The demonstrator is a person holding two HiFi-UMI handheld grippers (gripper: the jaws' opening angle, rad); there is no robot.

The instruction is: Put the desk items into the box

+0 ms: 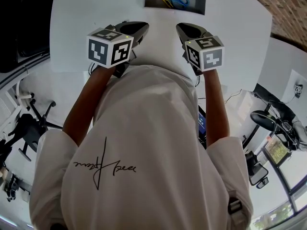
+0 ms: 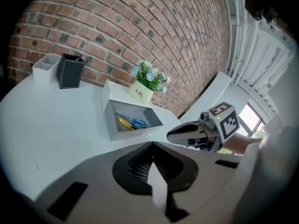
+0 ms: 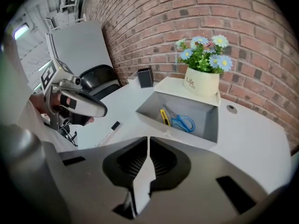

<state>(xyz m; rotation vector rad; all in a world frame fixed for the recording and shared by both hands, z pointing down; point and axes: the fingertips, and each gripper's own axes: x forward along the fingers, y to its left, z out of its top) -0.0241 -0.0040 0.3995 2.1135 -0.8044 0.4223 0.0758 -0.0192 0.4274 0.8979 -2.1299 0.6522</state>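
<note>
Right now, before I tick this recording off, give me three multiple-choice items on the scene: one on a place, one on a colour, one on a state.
1. Where do the scissors lie?
A. inside the box
B. on the table
C. in the black holder

2. What colour are the scissors' handles?
A. red
B. green
C. blue

3. How do the fingers of the right gripper stand?
A. wide apart
B. together, with nothing between them
C. closed on a pen

Answers:
1 A: the scissors lie on the box's floor next to a yellow knife.
2 C: both gripper views show blue handles.
3 B: the right gripper view shows the two fingers meeting, with nothing between them.
</note>
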